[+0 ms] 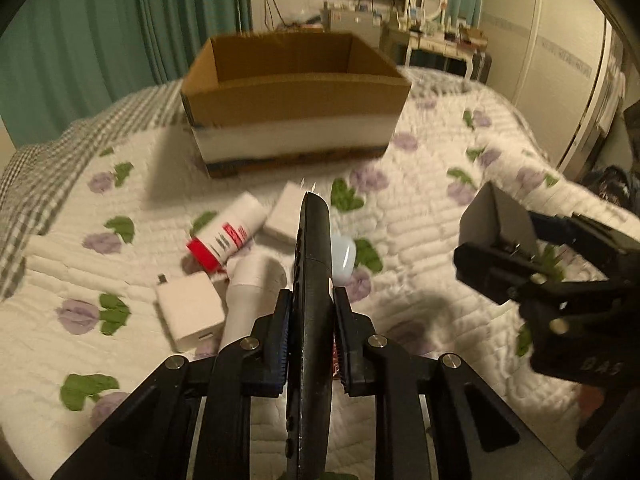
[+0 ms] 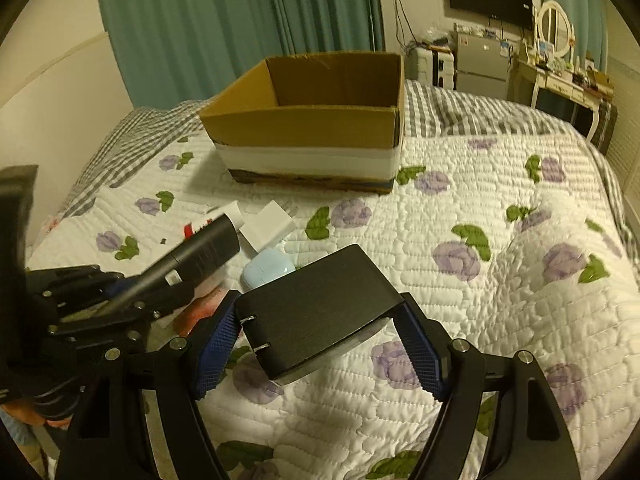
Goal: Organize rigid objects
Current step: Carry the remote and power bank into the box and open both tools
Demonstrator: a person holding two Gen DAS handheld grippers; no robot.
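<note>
Left jaws clamp black remote (image 1: 311, 300), base cropped; right jaws clamp black adapter (image 2: 320, 312).

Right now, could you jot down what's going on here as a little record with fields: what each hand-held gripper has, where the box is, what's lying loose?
Left hand-held gripper: shut on a long black remote, held edge-up.
Right hand-held gripper: shut on a black box-shaped adapter.
Cardboard box: open-topped, on the bed beyond both; no contents visible from these angles.
Surface: white quilt with purple flowers.
Loose items: red-and-white tube, white charger, pale blue earbud case, white plug block.
</note>
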